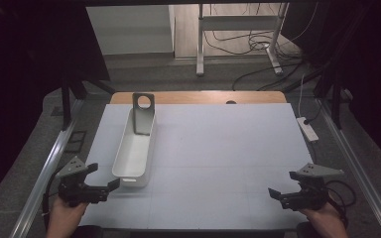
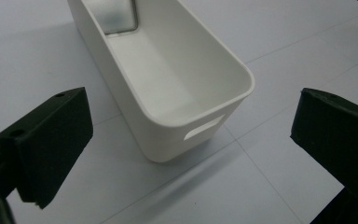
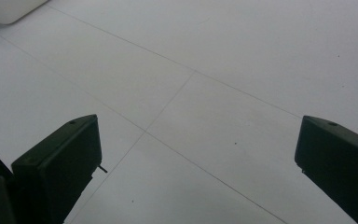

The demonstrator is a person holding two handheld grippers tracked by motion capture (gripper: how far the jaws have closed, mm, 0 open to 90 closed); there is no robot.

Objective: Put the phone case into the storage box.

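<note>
Just ahead of the left gripper [image 2: 191, 154], wide-open fingers: white plastic bin [image 2: 168, 79], likely light, stiff, slick; grab end wall by handle slot [image 2: 204, 127]. Right gripper [image 3: 198, 172] also wide, empty.

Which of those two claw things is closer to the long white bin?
The left gripper: it sits right at the white bin's near end, fingers open. The right gripper is far off across the white table, near its right edge.

obstacle: white bin [image 1: 135, 148] far-left w/ metal plate [image 1: 143, 113] | ctr+right table [image 1: 228, 148] open
</note>
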